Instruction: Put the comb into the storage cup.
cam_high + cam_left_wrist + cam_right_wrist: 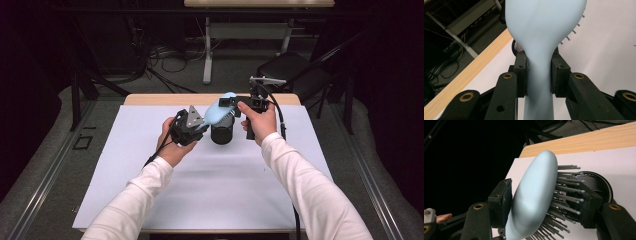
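A: From the high view, what is going on around the black mesh cup?

B: The pale blue hairbrush is hanging just above the cup, over the white sheet covering the table. The left gripper is sitting just left of the cup, and the right gripper is reaching in from the cup's right.

A: And in the left gripper view?

B: The jaws are clamping tight on the brush handle, pads touching both sides. The cup's rim is peeking out just behind the handle.

A: The right gripper view?

B: The jaws are straddling the brush head, one pad against its smooth back, the other among the bristles. They are partly closed; firm pressing I cannot tell. The cup is lying just beyond the bristles.
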`<act>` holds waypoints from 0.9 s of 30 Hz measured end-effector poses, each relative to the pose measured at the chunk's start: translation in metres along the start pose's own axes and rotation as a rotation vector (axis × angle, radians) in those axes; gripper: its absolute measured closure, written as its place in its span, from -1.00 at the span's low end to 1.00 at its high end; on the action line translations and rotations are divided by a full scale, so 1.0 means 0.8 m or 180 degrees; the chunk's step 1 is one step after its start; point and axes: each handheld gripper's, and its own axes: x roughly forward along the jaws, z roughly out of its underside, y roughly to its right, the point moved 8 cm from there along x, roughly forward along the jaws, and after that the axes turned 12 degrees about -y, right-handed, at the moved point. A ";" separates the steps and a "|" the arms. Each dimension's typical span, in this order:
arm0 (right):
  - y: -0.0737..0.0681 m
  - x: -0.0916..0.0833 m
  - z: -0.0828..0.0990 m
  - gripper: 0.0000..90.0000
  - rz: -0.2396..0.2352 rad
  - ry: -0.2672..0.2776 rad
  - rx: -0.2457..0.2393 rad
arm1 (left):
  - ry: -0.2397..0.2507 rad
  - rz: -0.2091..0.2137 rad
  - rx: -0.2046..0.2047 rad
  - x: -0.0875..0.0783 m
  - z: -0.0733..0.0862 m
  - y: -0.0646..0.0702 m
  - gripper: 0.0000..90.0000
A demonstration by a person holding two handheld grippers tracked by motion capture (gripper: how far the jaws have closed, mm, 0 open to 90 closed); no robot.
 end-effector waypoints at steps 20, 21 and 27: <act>0.010 -0.001 0.001 -0.01 -0.0320 0.0041 0.0417 | -0.0012 0.0003 0.0015 0.003 0.000 0.003 0.57; 0.011 0.000 0.001 0.00 -0.0330 0.0028 0.0441 | -0.0009 0.0002 0.0020 0.003 0.000 0.002 0.57; 0.012 0.000 0.001 0.02 -0.0386 -0.0002 0.0574 | -0.0015 -0.0002 0.0019 0.003 0.000 0.002 0.57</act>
